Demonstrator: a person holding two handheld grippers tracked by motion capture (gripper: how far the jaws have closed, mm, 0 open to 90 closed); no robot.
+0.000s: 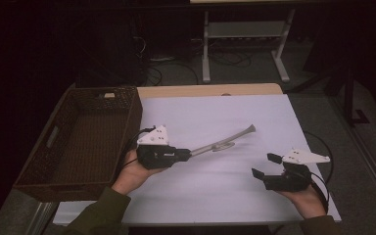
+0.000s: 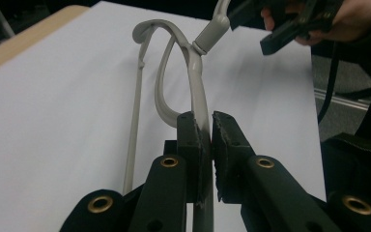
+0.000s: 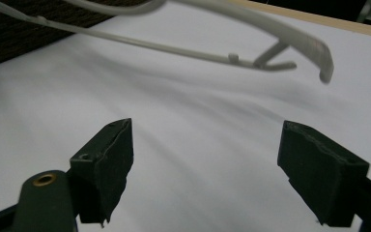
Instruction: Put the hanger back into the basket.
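Grey hanger (image 2: 193, 72): hook end cut off by the top edge in the left gripper view; arm blurred and cropped at the top in the right gripper view. Small pale item (image 1: 109, 95) in wicker basket (image 1: 78, 142): too small to identify.

The room lay dark. A white sheet (image 1: 225, 112) covered the desk (image 1: 200, 90), whose wooden edge showed beyond the left hand-held gripper (image 1: 188, 153). Farther off, a pale metal frame (image 1: 245, 44) stood on grey floor (image 1: 254, 68) among cables (image 1: 171, 68).
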